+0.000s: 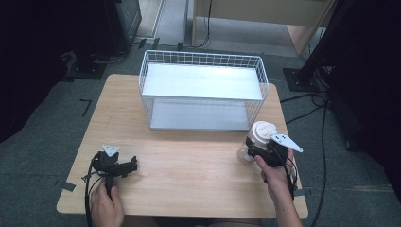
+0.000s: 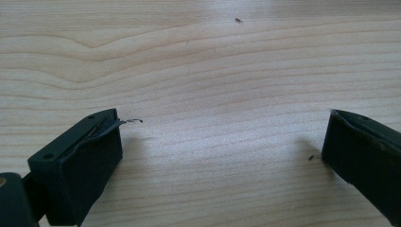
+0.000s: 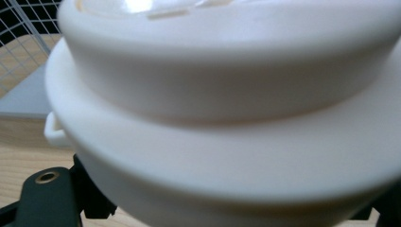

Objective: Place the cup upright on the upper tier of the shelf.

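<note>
On my left, the left gripper (image 1: 134,165) rests low over the pale wooden table (image 1: 189,161), its jaws spread wide with bare wood grain between them in the left gripper view. It carries nothing and lies well apart from the work. One person's hand (image 1: 105,203) holds its handle.

Ahead of both grippers, toward the far side of the table, stands one white wire basket with a flat grey shelf and a grey floor panel (image 1: 204,92). Both levels look bare.

On my right, the right gripper (image 1: 249,150) is pinching a cream-white round plastic container with a stepped lid (image 1: 261,131). In the right gripper view the container (image 3: 227,118) sits directly in front of the camera, with black jaw parts at either lower corner, so I judge the jaws pressed against its lower body. I cannot tell whether its base touches the table or is just clear of it. The container sits just short of the basket's near right corner.

Judgement: the step in hand is carrying the gripped container toward the basket. The next move calls for lifting it higher than the near wire rim, advancing over the shelf, keeping it upright, and lowering before release.

Count: two grippers, one container, one basket, one table.
</note>
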A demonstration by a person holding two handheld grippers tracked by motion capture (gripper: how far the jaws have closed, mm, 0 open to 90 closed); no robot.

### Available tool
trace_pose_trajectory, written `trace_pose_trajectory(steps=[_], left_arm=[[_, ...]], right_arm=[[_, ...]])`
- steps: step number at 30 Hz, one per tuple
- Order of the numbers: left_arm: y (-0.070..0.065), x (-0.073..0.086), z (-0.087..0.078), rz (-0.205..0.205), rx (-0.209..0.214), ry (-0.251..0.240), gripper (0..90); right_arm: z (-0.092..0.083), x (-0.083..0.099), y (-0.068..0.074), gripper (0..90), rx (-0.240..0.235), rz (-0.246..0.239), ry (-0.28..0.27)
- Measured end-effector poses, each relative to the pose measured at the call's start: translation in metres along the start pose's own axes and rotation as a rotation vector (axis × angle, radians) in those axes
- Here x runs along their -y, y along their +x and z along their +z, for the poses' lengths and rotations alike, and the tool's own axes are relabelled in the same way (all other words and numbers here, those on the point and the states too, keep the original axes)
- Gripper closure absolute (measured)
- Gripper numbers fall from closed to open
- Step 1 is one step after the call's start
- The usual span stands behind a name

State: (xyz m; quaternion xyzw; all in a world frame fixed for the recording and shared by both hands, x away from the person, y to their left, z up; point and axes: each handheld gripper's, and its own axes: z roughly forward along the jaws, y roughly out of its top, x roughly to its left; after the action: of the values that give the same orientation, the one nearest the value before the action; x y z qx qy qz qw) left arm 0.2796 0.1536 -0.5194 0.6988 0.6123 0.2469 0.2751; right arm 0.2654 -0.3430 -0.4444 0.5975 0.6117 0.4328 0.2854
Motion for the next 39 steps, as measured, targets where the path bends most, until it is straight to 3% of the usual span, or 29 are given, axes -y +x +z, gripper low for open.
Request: trace_pose_trajectory(steps=[4,15,39], left_arm=[[0.000,0.000,0.000,0.002,0.000,0.002,0.0],[0.000,0.000,0.000,0.002,0.000,0.002,0.0],[0.000,0.000,0.000,0.001,-0.001,0.000,0.0]], right_arm=[[-0.001,-0.004,0.004,16.3,0.003,-0.012,-0.003],[-0.010,-0.035,0.037,16.3,-0.068,-0.059,-0.046],[-0.013,-0.099,0.095,16.2,-0.154,-0.144,-0.126]])
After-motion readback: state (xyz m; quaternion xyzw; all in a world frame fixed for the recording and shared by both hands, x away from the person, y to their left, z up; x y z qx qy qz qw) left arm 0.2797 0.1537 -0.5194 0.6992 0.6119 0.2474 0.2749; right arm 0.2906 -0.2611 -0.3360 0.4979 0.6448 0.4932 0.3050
